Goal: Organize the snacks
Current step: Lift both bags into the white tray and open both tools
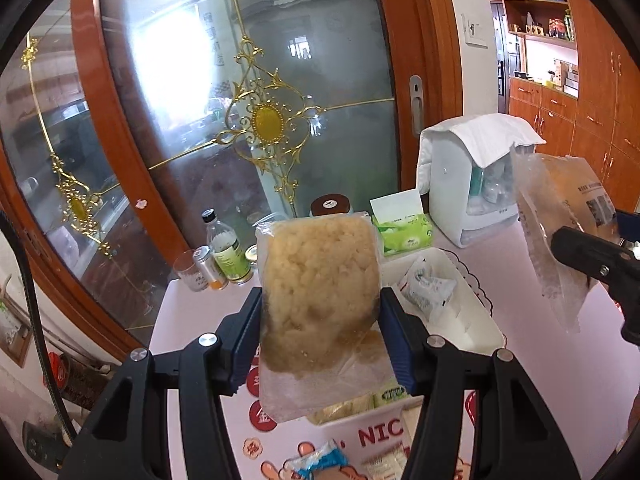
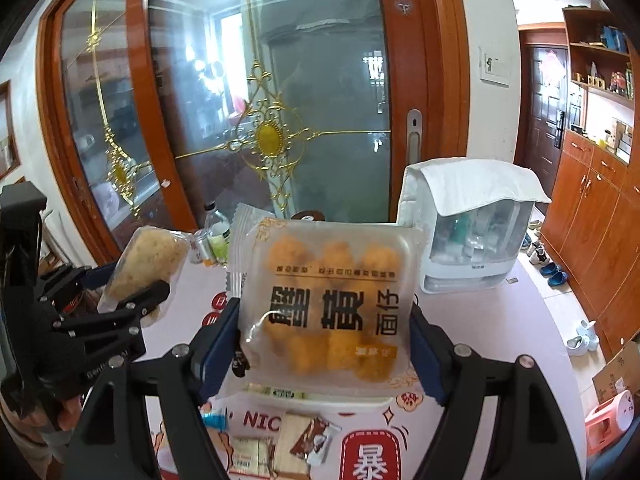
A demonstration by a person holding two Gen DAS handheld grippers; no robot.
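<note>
Left tongs (image 1: 320, 328): clamped on pale noodle pack (image 1: 320, 280). Right tongs (image 2: 326, 344): clamped on orange snack pack (image 2: 324, 300). White tray (image 1: 472, 312) beyond tongs: one packet. Tabletop (image 2: 480, 328) below: several packets unsorted.

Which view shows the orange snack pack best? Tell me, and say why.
The right wrist view: the orange snack pack faces the camera, label readable, between the right gripper pads. In the left wrist view the pack appears at the right edge, seen from the back at an angle.
</note>
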